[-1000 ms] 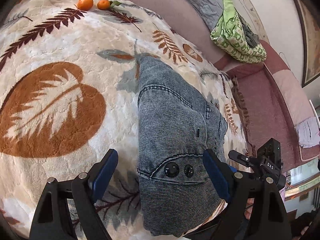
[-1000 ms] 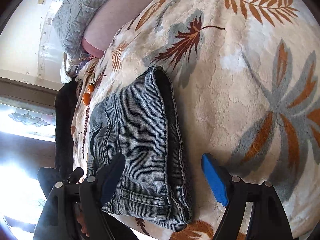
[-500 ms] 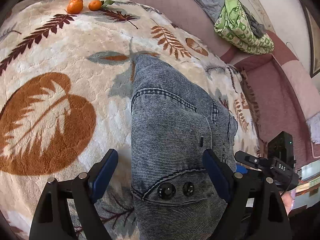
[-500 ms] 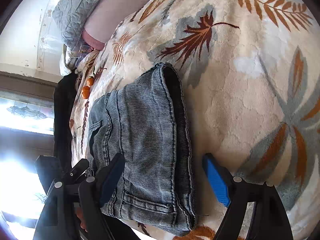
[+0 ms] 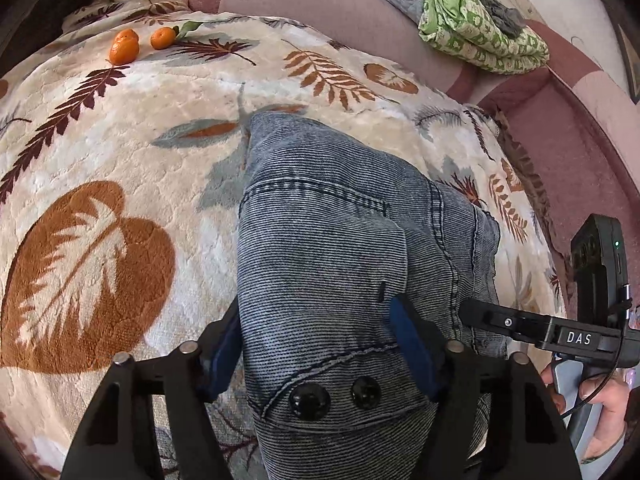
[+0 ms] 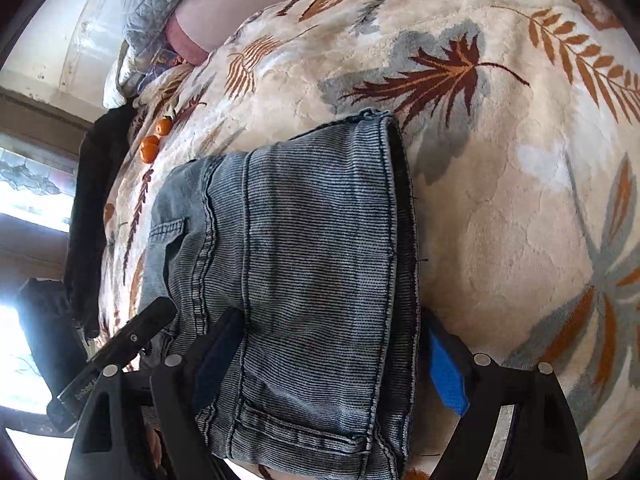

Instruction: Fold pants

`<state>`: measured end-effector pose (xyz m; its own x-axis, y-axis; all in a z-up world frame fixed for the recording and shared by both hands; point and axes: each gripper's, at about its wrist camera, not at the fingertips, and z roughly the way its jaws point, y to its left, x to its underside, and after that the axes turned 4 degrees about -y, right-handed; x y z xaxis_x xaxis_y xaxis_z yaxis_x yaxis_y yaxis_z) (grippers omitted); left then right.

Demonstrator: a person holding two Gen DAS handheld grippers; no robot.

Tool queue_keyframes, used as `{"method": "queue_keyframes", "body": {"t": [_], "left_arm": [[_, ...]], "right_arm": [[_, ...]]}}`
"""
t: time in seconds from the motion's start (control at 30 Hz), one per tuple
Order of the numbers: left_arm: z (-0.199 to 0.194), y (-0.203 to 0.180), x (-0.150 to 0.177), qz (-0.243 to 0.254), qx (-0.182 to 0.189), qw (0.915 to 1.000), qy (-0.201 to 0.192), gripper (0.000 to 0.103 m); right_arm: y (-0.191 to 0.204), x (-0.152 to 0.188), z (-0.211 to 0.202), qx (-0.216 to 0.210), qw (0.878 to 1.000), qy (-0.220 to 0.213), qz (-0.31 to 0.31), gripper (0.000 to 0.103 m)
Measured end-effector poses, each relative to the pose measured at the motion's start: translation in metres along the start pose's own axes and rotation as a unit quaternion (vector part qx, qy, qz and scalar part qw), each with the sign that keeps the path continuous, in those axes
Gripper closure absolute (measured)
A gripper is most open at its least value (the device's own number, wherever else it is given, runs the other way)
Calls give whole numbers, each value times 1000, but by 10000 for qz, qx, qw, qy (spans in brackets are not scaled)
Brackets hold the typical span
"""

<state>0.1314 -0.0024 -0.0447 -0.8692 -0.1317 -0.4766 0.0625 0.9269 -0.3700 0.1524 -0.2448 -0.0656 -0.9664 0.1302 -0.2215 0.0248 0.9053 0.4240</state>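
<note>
Left gripper (image 5: 316, 344), black frame with blue padded fingers, narrowed about the near, buttoned edge of the faded blue ribbed-denim pants (image 5: 340, 248); both pads press the fabric's flanks, so it is judged to be clamped on the bundle. Right gripper (image 6: 332, 344), of the same build, straddles the opposite near corner: its left pad lies against the denim and its right pad sits just beside the dark hemmed edge, a grip judged closed on the cloth, though contact on the right side cannot be confirmed. The pants (image 6: 304, 248) lie directly ahead of both grippers, already folded into a thick, roughly rectangular stack whose long axis runs away from the fingers across the bed; neither gripper is clearly nearer, each holding one near corner. Two black buttons (image 5: 336, 396) and a curved stitched seam mark the left-hand end. The denim is stiff, corded and multi-layered, likely to hold a crease but heavy to lift. Beneath it spreads a plush cream blanket with rust and grey leaf prints (image 5: 120, 152), soft and yielding. Two small orange tangerines (image 5: 140, 42) rest well beyond the pants; a crumpled green patterned cloth (image 5: 480, 32) lies on the mauve padded backrest (image 5: 320, 0).
</note>
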Motion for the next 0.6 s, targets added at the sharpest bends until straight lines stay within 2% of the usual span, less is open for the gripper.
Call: {"method": "queue_keyframes", "body": {"t": [0.07,0.13,0.17,0.23,0.3,0.43,0.5,0.6], "left_arm": [[-1,-5,1,147,-101,9998,-52,36],[-3,-8,1,252,-200,9994,-120,49],[-5,-10,2,326,-245,9991,-145,52],[-8,-13,1,507,-340,9979,-199,67],[-17,-13,0,597,-299,9974,-286,73],[-37,-20,-4,818,-308,9947,-545,75],[-55,-24,-10,1014,-360,9907,-827,75],[-75,-22,-35,1009,-429,9873,-1151,75]], "right_arm": [[5,1,0,108,9999,-28,-128,29],[9,2,-1,17,9998,-37,-216,52],[12,3,-2,34,9995,-60,-293,55],[19,5,-4,89,9989,-148,-445,64],[20,7,-10,-30,9987,-287,-413,73],[33,11,-31,-276,9964,-587,-543,76],[47,9,-43,-355,9935,-773,-753,76],[63,-6,-58,-577,9898,-1048,-776,76]]}}
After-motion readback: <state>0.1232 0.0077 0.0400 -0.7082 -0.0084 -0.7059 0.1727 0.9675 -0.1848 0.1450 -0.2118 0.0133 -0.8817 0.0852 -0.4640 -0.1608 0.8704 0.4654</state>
